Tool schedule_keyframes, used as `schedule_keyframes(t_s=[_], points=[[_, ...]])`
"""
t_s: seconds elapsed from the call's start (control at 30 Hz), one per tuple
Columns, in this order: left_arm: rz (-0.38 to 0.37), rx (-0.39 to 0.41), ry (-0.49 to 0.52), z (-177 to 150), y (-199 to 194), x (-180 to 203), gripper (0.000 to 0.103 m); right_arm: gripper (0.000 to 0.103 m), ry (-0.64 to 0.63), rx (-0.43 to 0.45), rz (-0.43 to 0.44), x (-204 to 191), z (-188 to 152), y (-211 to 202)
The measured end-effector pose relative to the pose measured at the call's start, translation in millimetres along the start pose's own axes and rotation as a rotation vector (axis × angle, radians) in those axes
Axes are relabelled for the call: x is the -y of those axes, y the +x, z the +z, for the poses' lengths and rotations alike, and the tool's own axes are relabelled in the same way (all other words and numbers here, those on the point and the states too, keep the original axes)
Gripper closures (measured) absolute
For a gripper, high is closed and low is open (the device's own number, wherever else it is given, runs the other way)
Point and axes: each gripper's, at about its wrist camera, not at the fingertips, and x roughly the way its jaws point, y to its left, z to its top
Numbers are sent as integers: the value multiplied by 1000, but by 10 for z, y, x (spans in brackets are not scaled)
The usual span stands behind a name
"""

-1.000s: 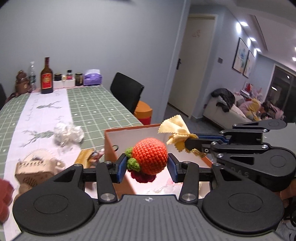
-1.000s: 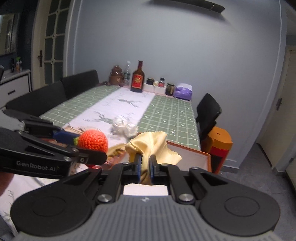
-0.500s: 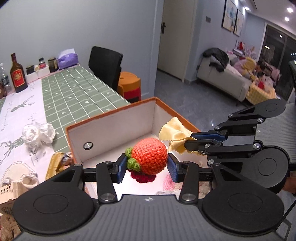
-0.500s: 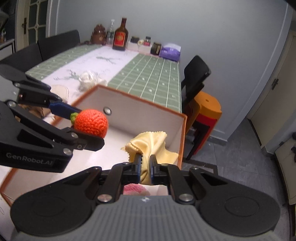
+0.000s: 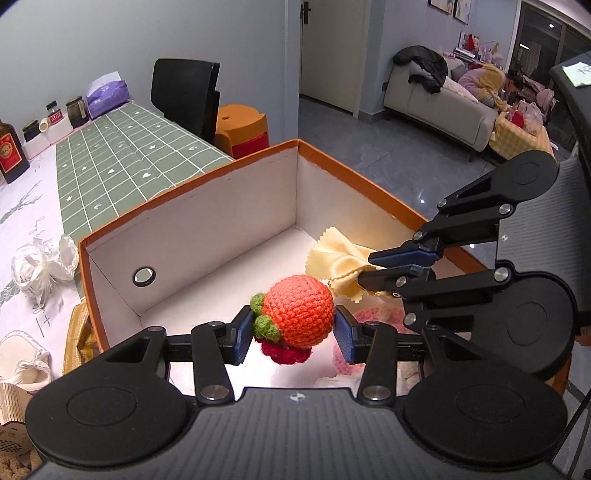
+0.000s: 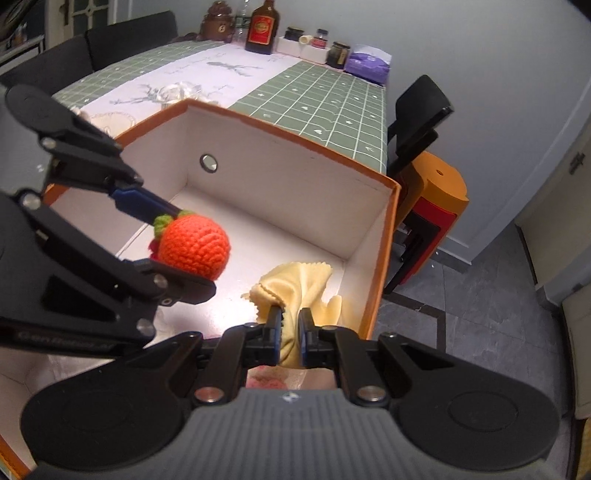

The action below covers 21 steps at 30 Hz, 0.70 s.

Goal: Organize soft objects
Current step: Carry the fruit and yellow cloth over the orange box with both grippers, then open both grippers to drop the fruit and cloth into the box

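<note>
Over orange box [image 5: 334, 162], grippers clamp crocheted ball [image 5: 301, 312], yellow cloth [image 6: 295, 284]

one crocheted ball [image 5: 301, 312], one yellow cloth [image 6: 295, 284], one box [image 5: 236, 206], perhaps

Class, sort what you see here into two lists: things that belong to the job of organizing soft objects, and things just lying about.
Part of the job:
- crocheted orange fruit in the left gripper
- yellow cloth in the right gripper
- orange box
- pink knitted item in the box

Lying about:
- bottle
- jars
- purple tissue pack
- black chair
</note>
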Motion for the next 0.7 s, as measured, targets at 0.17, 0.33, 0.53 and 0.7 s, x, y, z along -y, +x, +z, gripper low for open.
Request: schedule_keyframes(t_s=[0.17,0.33,0.53,0.7], points=[[34,-29,17,-9,56,2,51,95,-58,-15,9,-68,2,44],[53,-48,32,-24,56,17,51,94,-76,-20,-2,-71,13,47],[53,-38,19,-29,7,-13,45,82,-110,-24,-16,-117,27,5],[49,-13,3,-14,-93,-50,37,74,-124,-31,-6,-162,49,-50]])
